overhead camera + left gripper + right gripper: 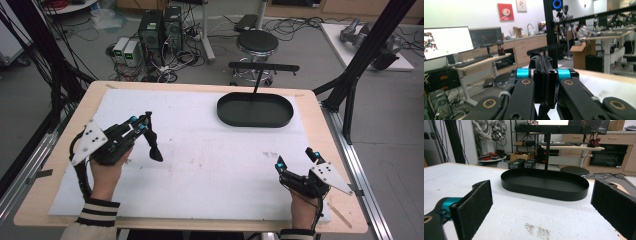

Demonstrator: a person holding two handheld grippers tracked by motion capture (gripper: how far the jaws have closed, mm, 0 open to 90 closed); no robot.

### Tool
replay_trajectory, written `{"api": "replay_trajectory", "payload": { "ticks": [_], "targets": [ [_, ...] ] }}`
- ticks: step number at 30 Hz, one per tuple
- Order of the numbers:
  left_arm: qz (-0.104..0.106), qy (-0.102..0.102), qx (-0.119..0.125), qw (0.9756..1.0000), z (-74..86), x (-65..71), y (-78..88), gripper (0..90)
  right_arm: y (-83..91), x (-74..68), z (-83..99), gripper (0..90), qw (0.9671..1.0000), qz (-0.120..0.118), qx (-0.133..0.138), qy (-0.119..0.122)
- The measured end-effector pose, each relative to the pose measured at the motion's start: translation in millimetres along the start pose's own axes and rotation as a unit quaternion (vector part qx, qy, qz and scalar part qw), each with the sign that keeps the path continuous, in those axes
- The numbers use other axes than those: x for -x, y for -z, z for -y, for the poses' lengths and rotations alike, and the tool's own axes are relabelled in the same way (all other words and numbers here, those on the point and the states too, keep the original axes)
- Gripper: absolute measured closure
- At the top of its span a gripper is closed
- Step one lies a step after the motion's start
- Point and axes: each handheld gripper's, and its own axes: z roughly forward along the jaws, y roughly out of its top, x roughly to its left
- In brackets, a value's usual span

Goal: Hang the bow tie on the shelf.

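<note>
1. Fingers first, as we see them in the high view: our left gripper has its two black jaws pressed together with nothing between them, and they point down toward the white mat near the table's left edge. Our left hand holds its body above the mat.
2. Same view: our right gripper sits near the front right corner of the table, its jaws spread apart and empty, our right hand behind it.
3. Same view: the black oval tray rests on the mat toward the far right corner, well apart from both grippers. A thin black post rises from its far rim and carries a crossbar.
4. Left gripper view: the jaws meet flush at the middle, closed on nothing, and point level out past the table's edge toward desks and monitors.
5. Right gripper view: the two padded fingers stand wide apart at either side, nothing between them. The tray lies ahead on the mat, empty inside, with its post standing at the far wall.
</note>
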Motion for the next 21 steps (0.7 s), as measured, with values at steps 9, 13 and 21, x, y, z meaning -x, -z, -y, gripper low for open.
{"api": "replay_trajectory", "payload": {
  "ticks": [9, 13, 21],
  "targets": [
    [-0.016, -0.020, 0.015, 0.9996, -10.1, 14.0, -54.4, 88.7, -1.8, -1.3, 2.4, 2.8, 1.0000, -0.006, 0.000, -0.006],
    [-0.013, -0.012, 0.022, 0.9996, -11.7, 17.0, -76.7, 88.7, -4.7, -5.6, 4.1, 2.8, 0.9999, -0.012, -0.004, -0.007],
    [-0.007, 0.012, 0.016, 0.9998, -8.2, 18.1, -118.7, 88.7, -4.1, -3.6, 3.9, 2.8, 0.9998, -0.014, 0.004, -0.015]
  ]
}}
